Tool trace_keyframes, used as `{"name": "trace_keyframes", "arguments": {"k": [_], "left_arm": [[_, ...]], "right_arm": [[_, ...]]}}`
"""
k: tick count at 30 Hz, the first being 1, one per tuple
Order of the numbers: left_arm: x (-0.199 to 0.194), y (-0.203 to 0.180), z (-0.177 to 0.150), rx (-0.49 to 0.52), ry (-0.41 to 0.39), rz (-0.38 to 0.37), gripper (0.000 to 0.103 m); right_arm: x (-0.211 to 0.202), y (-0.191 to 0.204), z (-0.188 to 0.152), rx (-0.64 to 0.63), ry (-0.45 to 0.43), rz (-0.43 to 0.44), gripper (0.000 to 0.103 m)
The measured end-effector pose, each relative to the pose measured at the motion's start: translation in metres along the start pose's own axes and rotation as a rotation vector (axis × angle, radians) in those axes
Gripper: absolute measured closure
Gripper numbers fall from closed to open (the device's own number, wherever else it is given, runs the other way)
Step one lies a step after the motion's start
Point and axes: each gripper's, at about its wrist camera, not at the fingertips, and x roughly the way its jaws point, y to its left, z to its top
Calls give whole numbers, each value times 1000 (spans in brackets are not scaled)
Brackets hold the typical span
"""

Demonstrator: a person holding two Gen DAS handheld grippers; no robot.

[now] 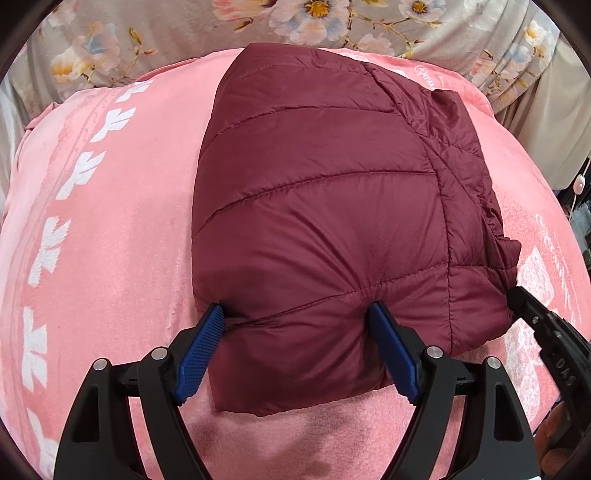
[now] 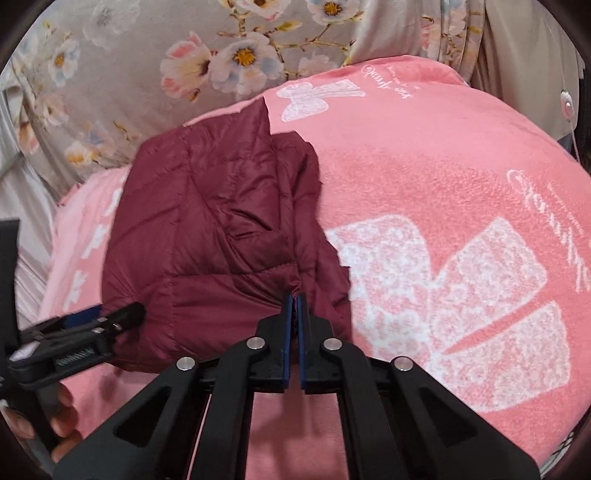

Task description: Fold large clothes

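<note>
A maroon quilted puffer jacket (image 1: 325,206) lies folded into a compact bundle on a pink blanket (image 1: 122,229). My left gripper (image 1: 297,314) is open, its blue-padded fingers (image 1: 207,339) straddling the jacket's near edge. My right gripper (image 2: 295,299) is shut on the jacket's (image 2: 207,236) near right edge, pinching a fold of fabric. The right gripper also shows at the right of the left wrist view (image 1: 546,325), and the left gripper at the left of the right wrist view (image 2: 92,325).
The pink blanket (image 2: 443,229) has white bow and leaf prints and covers a rounded surface. A grey floral sheet (image 1: 332,22) lies behind it. A white cord switch (image 2: 567,105) hangs at the far right.
</note>
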Motion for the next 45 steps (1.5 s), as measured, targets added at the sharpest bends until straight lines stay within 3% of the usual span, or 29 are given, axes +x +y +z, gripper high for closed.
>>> {"name": "trace_keyframes", "arguments": {"k": [4,7,11,15,16,19,20,24,26,29,37,45], "left_arm": [[4,-7,-1,19,-2,31,23],[8,-9,0,27,3,41,23],[12,-11,-1,42,1,56,22],[14,-13,-1,48,0,62,21],[15,-14,-1,49,-1,64,21],[18,-16,0,52,-2,67,21],[18,-17,0,53,-2,68,21],[20,-17,0,57,-4,72,21],[20,-17,0,57,-3,69,20],[20,-14,0,56,-3,56,19],[29,-21,-2,85,-16,70,17],[37,-23,-1,96,-33,75,15]], "right_arm": [[19,-6,-11,-6,55,-72,103],[30,-19,-20,45,85,-35,103],[11,-32,-16,131,27,19,102],[-20,-30,-5,125,-62,61,99],[-24,-28,-2,117,-70,74,94],[-26,-14,5,73,-66,122,60],[-24,-9,3,58,-61,120,60],[3,5,0,7,0,67,64],[14,1,-3,30,18,80,83],[20,1,-4,3,22,45,94],[44,8,-6,-48,58,-36,95],[50,18,-9,-95,29,-85,95]]}}
